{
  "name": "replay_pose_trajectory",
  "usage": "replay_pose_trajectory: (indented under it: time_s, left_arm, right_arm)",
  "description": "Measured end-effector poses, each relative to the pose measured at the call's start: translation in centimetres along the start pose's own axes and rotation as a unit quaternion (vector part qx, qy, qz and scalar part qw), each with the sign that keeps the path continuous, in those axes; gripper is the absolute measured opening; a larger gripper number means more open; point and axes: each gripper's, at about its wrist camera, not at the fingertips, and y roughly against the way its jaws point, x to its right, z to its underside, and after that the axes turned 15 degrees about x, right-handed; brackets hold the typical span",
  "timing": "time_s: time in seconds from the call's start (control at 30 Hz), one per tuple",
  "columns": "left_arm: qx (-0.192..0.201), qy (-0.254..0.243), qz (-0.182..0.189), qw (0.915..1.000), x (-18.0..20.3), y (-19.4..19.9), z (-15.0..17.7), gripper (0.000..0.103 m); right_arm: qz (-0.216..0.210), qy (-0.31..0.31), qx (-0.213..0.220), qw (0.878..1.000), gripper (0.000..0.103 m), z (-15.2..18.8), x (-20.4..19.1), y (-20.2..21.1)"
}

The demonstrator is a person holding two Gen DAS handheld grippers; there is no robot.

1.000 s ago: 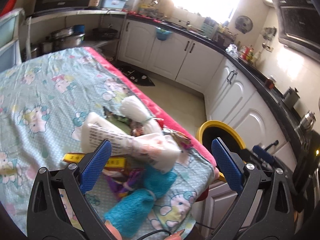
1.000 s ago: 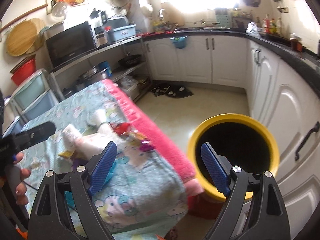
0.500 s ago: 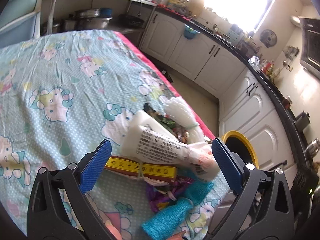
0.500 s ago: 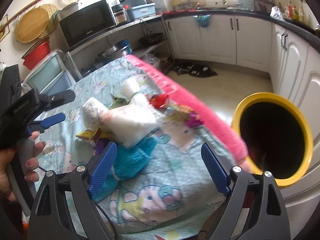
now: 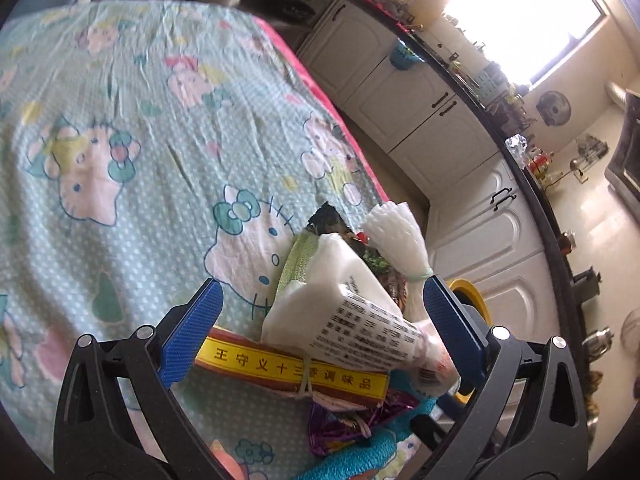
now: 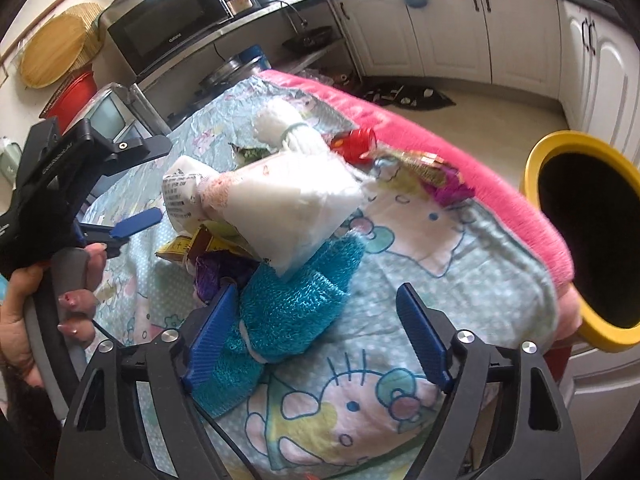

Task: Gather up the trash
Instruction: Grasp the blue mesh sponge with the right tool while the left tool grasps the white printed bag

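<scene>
- Left gripper (image 5: 320,324): fingers spread wide, gripping nothing. White plastic bag (image 5: 360,316) with printed text sits in the gap, yellow-and-red packet (image 5: 292,368) under it.
- Right gripper (image 6: 316,336): fingers also wide apart, nothing held. Blue mesh scrubber (image 6: 288,312) lies in the gap, against the left finger's pad (image 6: 208,344).
- Trash is one pile on the cartoon-cat tablecloth (image 6: 400,360), near the table corner: white bag over the yellow packet, purple wrapper (image 5: 348,424) below that, scrubber at the near end.
- White string bundle (image 5: 400,240) tied with a green band lies beside the bag, on its far side.
- Red cap (image 6: 356,144) and shiny gold-purple wrapper (image 6: 436,176) sit near the pink table edge (image 6: 460,168).
- Yellow-rimmed bin (image 6: 576,232) stands off the table's corner, mouth open, interior dark.
- Left gripper (image 6: 60,184) shows in the right view, hand (image 6: 40,312) on its handle, hovering at the pile's far side.
</scene>
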Motion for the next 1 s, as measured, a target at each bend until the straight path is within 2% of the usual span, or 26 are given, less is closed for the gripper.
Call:
replay_pose_trajectory:
  time_s: [0.07, 0.13, 0.23, 0.3, 0.33, 0.4, 0.47, 0.57, 0.67, 1.0]
  left_arm:
    - [-0.011, 0.016, 0.005, 0.9998, -0.6, -0.6, 0.1, 0.092]
    - [-0.018, 0.024, 0.010, 0.9995, -0.8, -1.0, 0.3, 0.092]
    - [-0.025, 0.030, 0.015, 0.9991, -1.1, -1.4, 0.6, 0.092]
    - [-0.029, 0.036, 0.021, 0.9987, -1.2, -1.6, 0.7, 0.092]
    - [-0.031, 0.037, 0.022, 0.9986, -1.2, -1.6, 0.8, 0.088]
    - [-0.030, 0.036, 0.022, 0.9986, -1.3, -1.6, 0.8, 0.075]
    - [-0.031, 0.035, 0.027, 0.9985, -1.3, -1.5, 0.8, 0.055]
    - [-0.028, 0.024, 0.028, 0.9989, -0.9, -1.2, 0.6, 0.044]
    - [-0.026, 0.015, 0.029, 0.9991, -0.6, -1.1, 0.2, 0.037]
    - [-0.010, 0.000, 0.054, 0.9985, -0.3, 0.5, -0.5, 0.030]
  right_arm:
    - [-0.004, -0.009, -0.008, 1.000, 0.069, 0.2, 0.1, -0.5]
    - [-0.011, -0.021, -0.018, 1.000, 0.054, 0.4, 0.4, -1.0]
    - [-0.028, -0.033, -0.021, 0.999, 0.038, 0.6, 0.6, -1.0]
    - [-0.033, -0.032, -0.022, 0.999, 0.033, 0.6, 0.4, -0.9]
    - [-0.033, -0.029, -0.021, 0.999, 0.030, 0.6, 0.4, -0.9]
    - [-0.034, -0.025, -0.021, 0.999, 0.028, 0.5, 0.2, -0.8]
    - [-0.034, -0.025, -0.021, 0.999, 0.025, 0.3, 0.0, -0.8]
    - [-0.032, -0.019, -0.019, 0.999, 0.023, 0.2, -0.3, -0.8]
    - [-0.032, -0.023, -0.017, 0.999, 0.021, 0.0, -0.5, -1.0]
    - [-0.035, -0.031, 0.001, 0.999, 0.015, 0.0, -0.1, 1.1]
